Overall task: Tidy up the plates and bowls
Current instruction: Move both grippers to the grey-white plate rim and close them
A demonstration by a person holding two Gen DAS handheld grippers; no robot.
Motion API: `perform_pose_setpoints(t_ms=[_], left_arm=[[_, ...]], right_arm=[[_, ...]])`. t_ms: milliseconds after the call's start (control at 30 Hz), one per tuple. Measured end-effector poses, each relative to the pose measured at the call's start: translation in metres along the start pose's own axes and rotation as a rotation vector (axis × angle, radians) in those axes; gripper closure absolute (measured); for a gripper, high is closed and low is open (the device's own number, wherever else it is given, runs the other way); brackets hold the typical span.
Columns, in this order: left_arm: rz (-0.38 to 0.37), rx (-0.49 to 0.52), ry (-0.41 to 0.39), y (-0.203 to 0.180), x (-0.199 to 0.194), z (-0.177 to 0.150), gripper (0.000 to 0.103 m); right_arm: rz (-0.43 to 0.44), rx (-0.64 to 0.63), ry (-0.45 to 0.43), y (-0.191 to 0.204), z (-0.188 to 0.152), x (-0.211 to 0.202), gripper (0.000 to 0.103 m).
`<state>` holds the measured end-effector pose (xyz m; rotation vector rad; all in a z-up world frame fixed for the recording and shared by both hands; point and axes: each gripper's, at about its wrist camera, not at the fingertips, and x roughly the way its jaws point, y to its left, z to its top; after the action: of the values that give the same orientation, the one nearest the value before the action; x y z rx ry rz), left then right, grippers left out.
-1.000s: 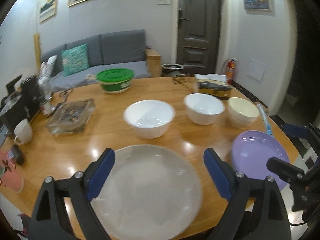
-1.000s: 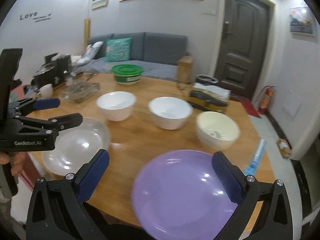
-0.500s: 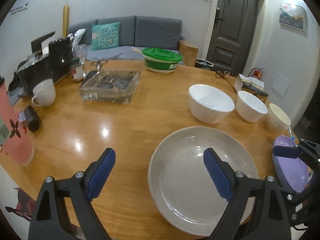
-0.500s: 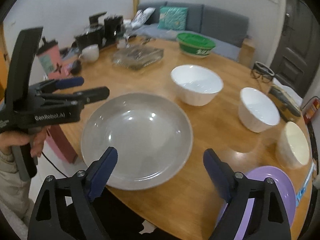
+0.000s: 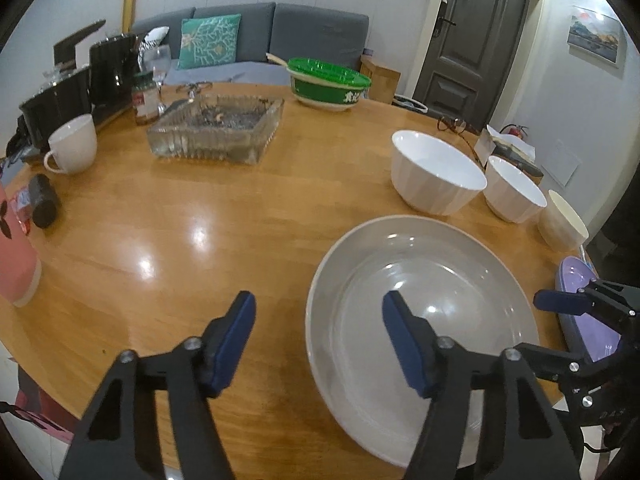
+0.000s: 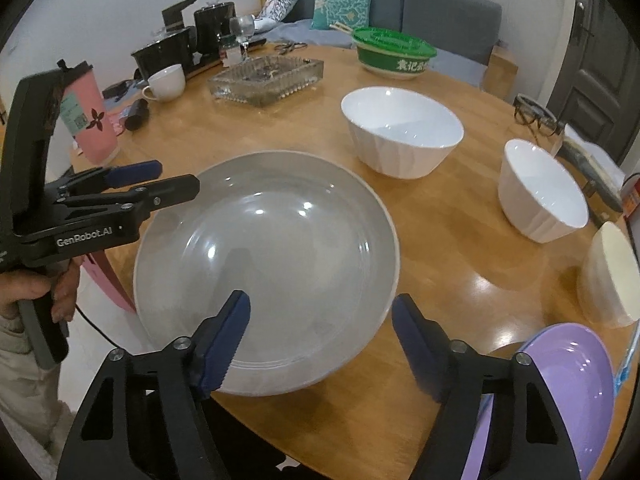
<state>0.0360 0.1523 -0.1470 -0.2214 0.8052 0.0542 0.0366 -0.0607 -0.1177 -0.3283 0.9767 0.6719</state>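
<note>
A large grey plate [image 6: 272, 264] lies at the near edge of the round wooden table [image 6: 452, 240]; it also shows in the left wrist view [image 5: 432, 308]. My right gripper [image 6: 320, 340] is open over its near rim. My left gripper [image 5: 318, 340] is open at the plate's left edge and appears from the side in the right wrist view [image 6: 160, 178]. A purple plate [image 6: 560, 392] lies at the right edge. A big white bowl [image 6: 400, 130], a smaller white bowl [image 6: 540, 190] and a cream bowl [image 6: 612, 276] stand in a row behind.
A glass ashtray [image 5: 218, 130], a white mug [image 5: 74, 144], a pink tumbler [image 6: 90, 120], a green-lidded bowl [image 5: 328, 88], kettles [image 5: 80, 84] and glasses [image 6: 536, 116] stand around the far table. A sofa and a door lie beyond.
Both grippers have swung left and closed in on the grey plate, and their jaws have narrowed. The purple plate has slid to the right edge of both views.
</note>
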Motion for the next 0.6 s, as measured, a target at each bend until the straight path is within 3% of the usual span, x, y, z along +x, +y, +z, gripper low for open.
perform_pose_setpoints(t_ms=[200,500,600], left_arm=[[-0.022,0.006,0.035,-0.003,0.009,-0.005,0.062],[-0.029,0.013,0.053,-0.007,0.016,-0.008,0.065],[-0.031,0.014,0.059,-0.008,0.018,-0.009,0.071]], right_arm=[[-0.007,-0.009,0.019,0.002,0.001,0.006,0.044],[-0.066,0.007,0.041,-0.003,0.001,0.01,0.049],[-0.068,0.014,0.058,-0.006,0.0,0.015,0.052]])
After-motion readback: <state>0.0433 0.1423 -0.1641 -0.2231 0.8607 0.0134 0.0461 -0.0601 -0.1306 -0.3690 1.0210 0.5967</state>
